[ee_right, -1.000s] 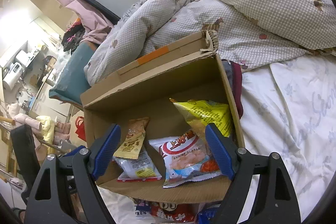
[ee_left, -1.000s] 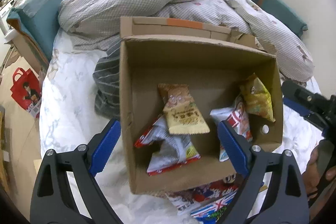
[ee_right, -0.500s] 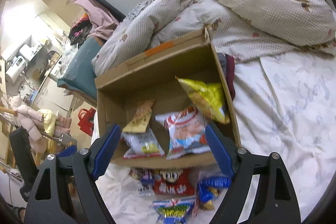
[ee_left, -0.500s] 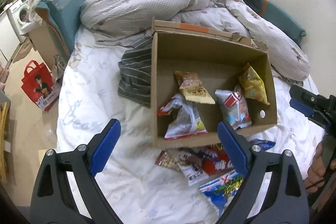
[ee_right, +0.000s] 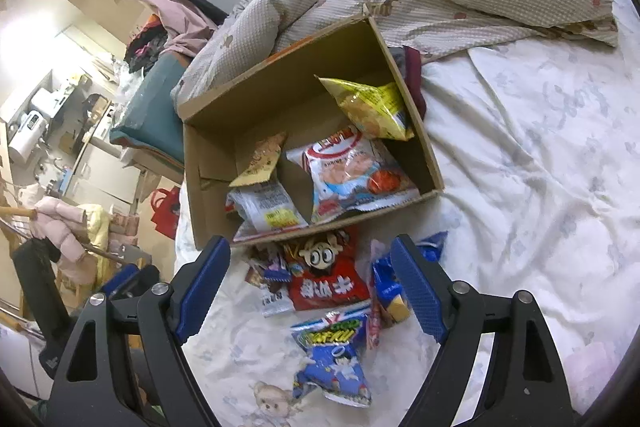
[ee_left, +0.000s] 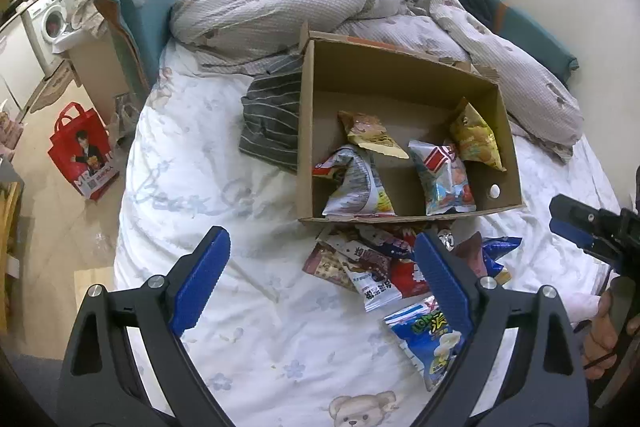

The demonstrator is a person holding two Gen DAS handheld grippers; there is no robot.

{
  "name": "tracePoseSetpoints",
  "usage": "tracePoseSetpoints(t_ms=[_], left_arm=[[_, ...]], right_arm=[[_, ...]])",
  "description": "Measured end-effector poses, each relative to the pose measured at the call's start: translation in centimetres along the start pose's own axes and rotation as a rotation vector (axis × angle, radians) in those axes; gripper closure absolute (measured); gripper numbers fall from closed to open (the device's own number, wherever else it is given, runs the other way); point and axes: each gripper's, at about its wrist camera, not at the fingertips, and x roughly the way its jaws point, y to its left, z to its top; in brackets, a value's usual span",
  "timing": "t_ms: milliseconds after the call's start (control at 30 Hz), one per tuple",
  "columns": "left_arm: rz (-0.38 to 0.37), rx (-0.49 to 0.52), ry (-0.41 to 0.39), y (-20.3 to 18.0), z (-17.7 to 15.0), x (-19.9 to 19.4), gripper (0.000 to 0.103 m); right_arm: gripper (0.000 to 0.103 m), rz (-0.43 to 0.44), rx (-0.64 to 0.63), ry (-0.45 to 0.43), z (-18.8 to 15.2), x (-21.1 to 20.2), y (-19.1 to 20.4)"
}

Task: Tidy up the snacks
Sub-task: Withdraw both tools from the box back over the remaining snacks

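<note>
Inside cardboard box: four snack bags.

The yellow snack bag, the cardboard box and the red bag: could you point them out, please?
yellow snack bag [ee_right: 370,107], right wrist view, front panel.
cardboard box [ee_left: 306,131], left wrist view, left wall.
red bag [ee_left: 82,151], left wrist view, printed side.

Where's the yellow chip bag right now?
The yellow chip bag is inside the cardboard box, leaning in its far right corner, just behind the shrimp snack bag.
</note>
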Motion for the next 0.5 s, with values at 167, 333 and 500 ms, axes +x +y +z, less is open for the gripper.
tracePoseSetpoints(t_ms=[167, 333, 500], left_arm=[[-0.008, -0.02, 0.012, 0.2, -0.7, -0.1, 0.011], [0.003, -0.045, 0.023, 0.7, -1.3, 0.0, 0.011], [0.004, -0.101, 0.059, 1.5, -1.5, 0.8, 0.011]], right_arm=[[0.018, -0.021, -0.001, 0.005, -1.0, -0.3, -0.2], [0.018, -0.056, -0.026, -0.015, -1.3, -0.8, -0.4], [0.018, -0.078, 0.01, 0.015, -1.6, -0.3, -1.9]])
